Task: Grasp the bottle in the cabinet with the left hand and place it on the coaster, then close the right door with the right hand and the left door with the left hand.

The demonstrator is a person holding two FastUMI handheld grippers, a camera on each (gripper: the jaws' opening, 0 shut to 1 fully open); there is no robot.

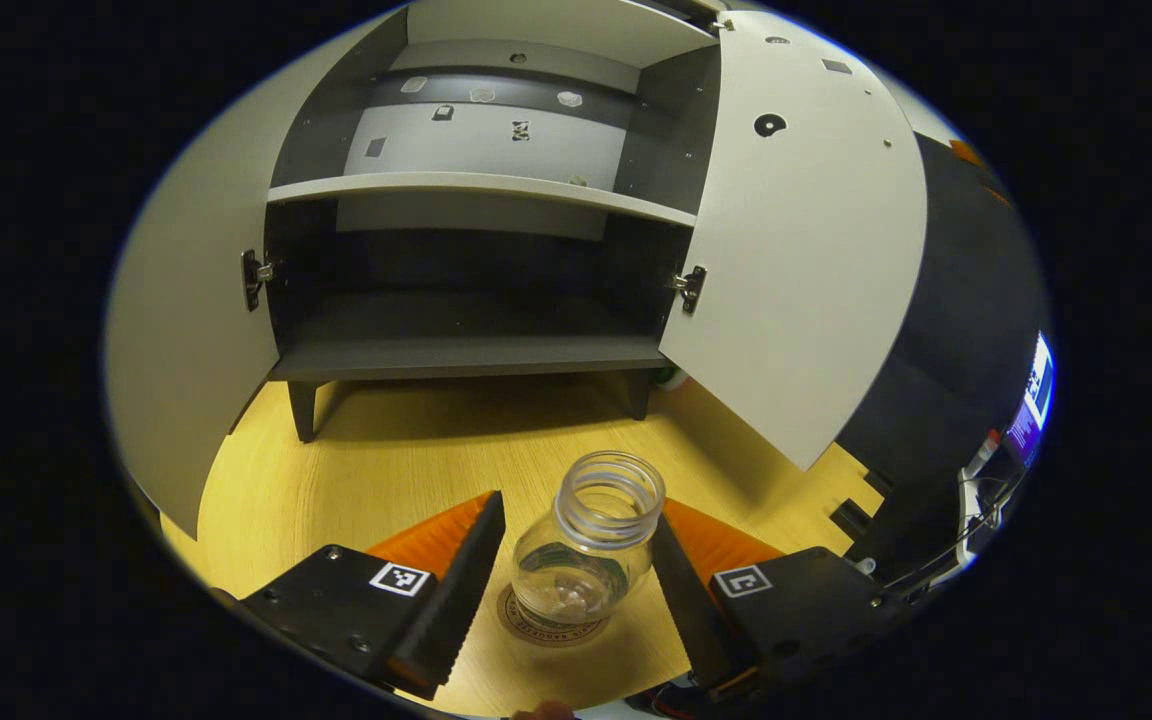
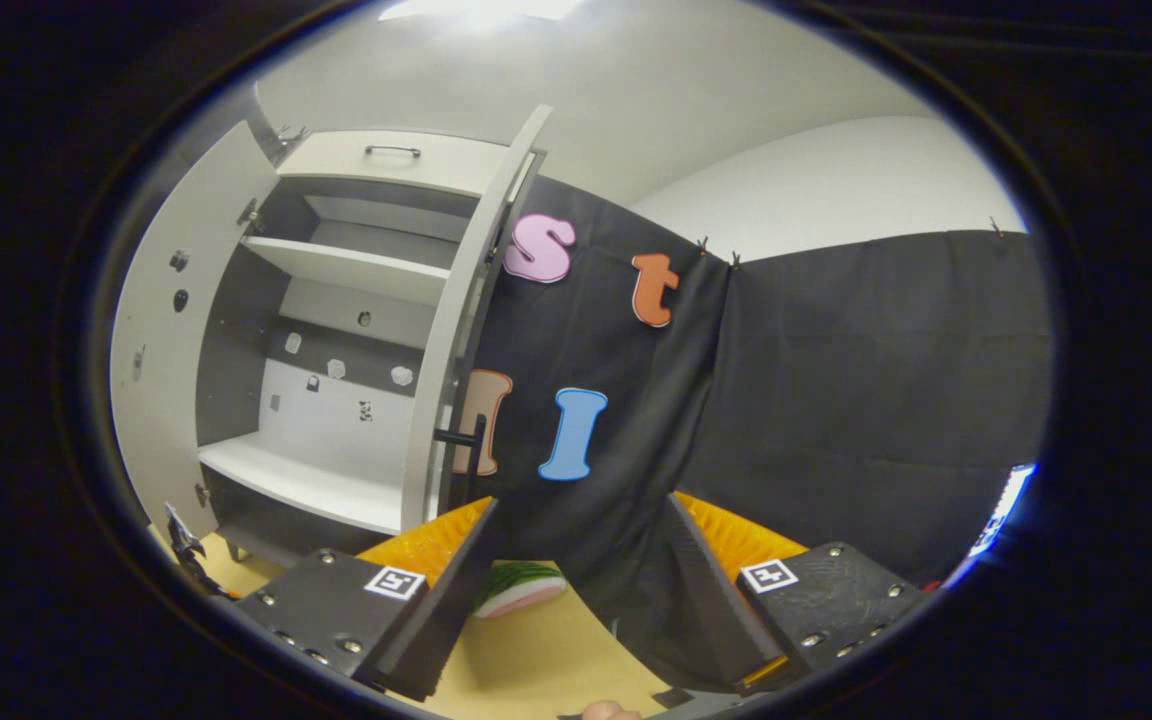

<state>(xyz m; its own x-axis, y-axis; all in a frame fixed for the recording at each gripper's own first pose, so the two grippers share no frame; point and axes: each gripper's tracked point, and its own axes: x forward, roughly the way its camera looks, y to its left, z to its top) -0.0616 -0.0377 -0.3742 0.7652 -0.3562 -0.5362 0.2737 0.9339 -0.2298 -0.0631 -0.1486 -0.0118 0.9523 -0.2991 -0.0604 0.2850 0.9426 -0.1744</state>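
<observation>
**Glass bottle set on coaster: release, then close the doors**

Clear glass bottle (image 1: 588, 548) stands upright on the round coaster (image 1: 548, 622), near the front edge of the wooden table (image 1: 386, 460), well clear of the cabinet (image 1: 476, 350). The left gripper (image 1: 576, 575) straddles the bottle with its fingers spread; a gap appears on each side, so it seems to grip nothing, though contact low on the right side cannot be ruled out.

Judged step: finishing the release. Draw the left gripper straight back and up, keeping both fingers off the glass so the bottle is not tipped or dragged off the coaster.

Both doors stand open. The right door (image 1: 796, 250) swings well out over the table toward the bottle's side; the left door (image 1: 186, 330) is open at the table's left edge.

The right gripper (image 2: 576, 590) is held wide apart and empty, near the right door's outer edge (image 2: 456, 350), with its dark handle (image 2: 466, 440) just ahead. Push that door flat on its face, slowly. Close the left door afterwards, passing the left gripper around the bottle.
</observation>
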